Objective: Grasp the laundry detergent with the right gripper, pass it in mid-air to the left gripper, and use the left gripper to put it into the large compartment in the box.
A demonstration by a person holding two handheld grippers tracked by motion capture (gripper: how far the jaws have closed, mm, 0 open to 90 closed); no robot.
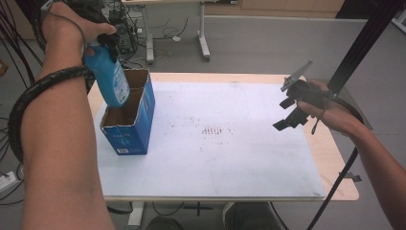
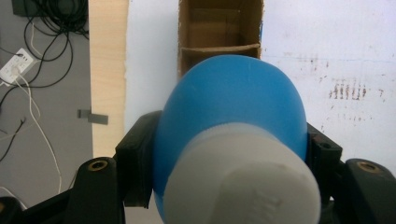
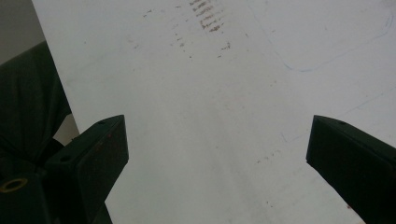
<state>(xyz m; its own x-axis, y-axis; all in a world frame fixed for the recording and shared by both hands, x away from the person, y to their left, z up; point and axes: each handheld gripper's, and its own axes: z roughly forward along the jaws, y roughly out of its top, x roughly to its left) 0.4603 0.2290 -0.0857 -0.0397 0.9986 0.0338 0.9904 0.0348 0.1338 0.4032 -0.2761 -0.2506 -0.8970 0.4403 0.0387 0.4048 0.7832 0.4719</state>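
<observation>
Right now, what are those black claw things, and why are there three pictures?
A person holds a tool in each hand, called a hand-held gripper, with two black jaws that pinch like tongs. One picture comes from a camera up high looking down at the table. The other two come from small cameras riding on each tool. On the white sheet stands an open blue cardboard box with a divider inside. The left hand-held gripper squeezes a blue bottle with a white cap, tilted over the box. The right hand-held gripper hangs open above the sheet, holding nothing.
</observation>
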